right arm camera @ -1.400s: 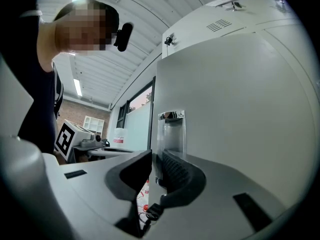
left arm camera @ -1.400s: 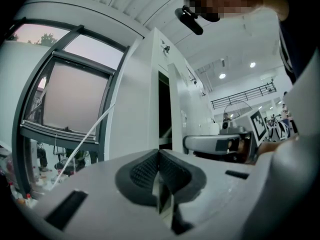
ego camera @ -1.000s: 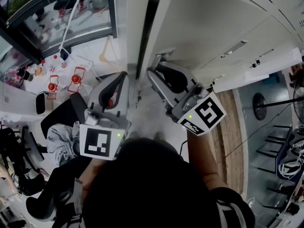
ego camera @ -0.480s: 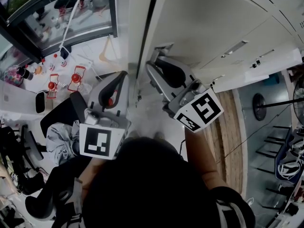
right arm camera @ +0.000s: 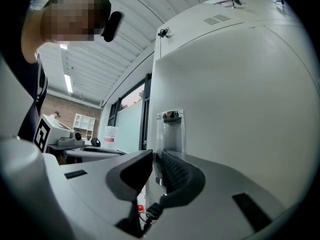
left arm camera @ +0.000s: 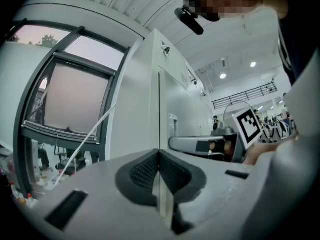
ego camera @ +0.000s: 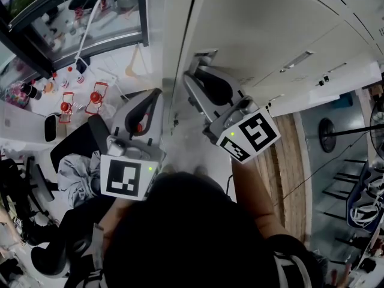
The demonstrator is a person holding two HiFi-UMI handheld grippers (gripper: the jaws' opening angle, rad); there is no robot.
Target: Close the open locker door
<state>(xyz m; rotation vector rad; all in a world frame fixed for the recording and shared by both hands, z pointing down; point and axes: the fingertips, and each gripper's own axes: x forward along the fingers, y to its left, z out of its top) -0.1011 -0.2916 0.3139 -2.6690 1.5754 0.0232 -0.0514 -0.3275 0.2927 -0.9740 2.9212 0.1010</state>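
The white locker door point(ego camera: 258, 23) stands slightly ajar, with a dark slit along its left edge. Its chrome handle point(ego camera: 204, 57) sits at that edge and shows close up in the right gripper view point(right arm camera: 171, 129). My right gripper point(ego camera: 195, 74) points level at the handle, its jaws point(right arm camera: 153, 156) a narrow slit apart and closed on the handle's edge. My left gripper point(ego camera: 157, 95) hangs to the left of the locker column, apart from the door. In the left gripper view its pads point(left arm camera: 159, 154) meet with nothing between them.
More shut locker doors point(ego camera: 297, 60) run to the right. A window point(ego camera: 90, 17) and red-capped bottles point(ego camera: 81, 104) lie to the left, with a dark chair with cloth point(ego camera: 78, 173) below. A stand's round base point(ego camera: 327, 131) stands at the right.
In the head view my right gripper and the handle have shifted a little up and left, and the dark slit at the door's edge has narrowed. The left gripper has not moved.
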